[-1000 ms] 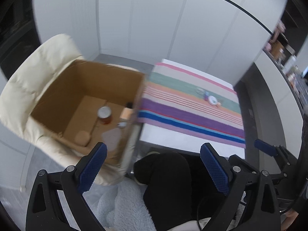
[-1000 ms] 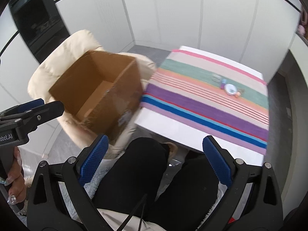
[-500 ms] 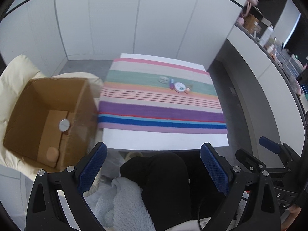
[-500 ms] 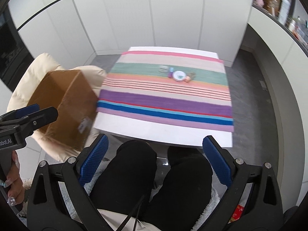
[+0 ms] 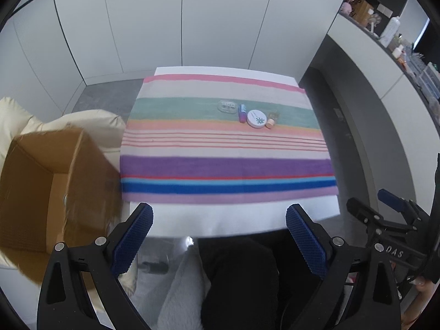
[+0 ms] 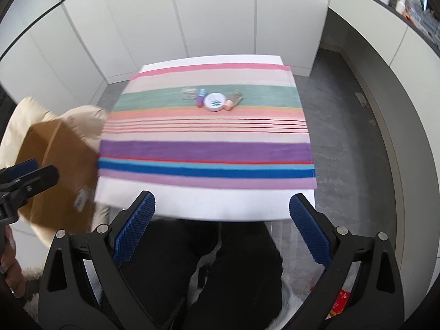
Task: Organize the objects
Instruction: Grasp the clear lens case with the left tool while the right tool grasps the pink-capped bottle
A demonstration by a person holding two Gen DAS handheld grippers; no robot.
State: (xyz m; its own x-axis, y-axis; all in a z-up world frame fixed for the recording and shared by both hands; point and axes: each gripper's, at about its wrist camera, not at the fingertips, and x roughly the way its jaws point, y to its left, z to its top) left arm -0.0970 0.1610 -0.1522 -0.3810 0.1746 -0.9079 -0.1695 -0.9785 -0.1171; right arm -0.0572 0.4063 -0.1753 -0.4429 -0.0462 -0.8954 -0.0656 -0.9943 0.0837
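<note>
Four small objects lie in a tight row on the green stripe of the striped cloth [image 5: 225,148], toward the far edge of the white table [image 5: 233,217] and right of its middle: a clear flat case [image 5: 227,106], a purple-and-blue tube [image 5: 242,113], a round white tin [image 5: 256,118] with a green leaf print, and a small peach-capped bottle [image 5: 271,120]. The tube, tin and bottle sit just beside one another, the case slightly apart at the left end of the row. Between that row and the near edge the cloth carries nothing, and a bare white strip of table runs along the near edge. An open cardboard box [image 5: 55,181] stands off the table's left edge on a cream padded chair [image 5: 90,123], its near corner close to the table's near-left corner. Grey floor runs past the right edge to a curved white counter [image 5: 385,82]. The left gripper [image 5: 218,228] hangs above the person's dark-clad lap just short of the near edge, its blue-padded fingers spread wide with nothing between them and touching nothing. The right gripper [image 6: 221,220] hangs likewise, jaws wide apart and empty.
</note>
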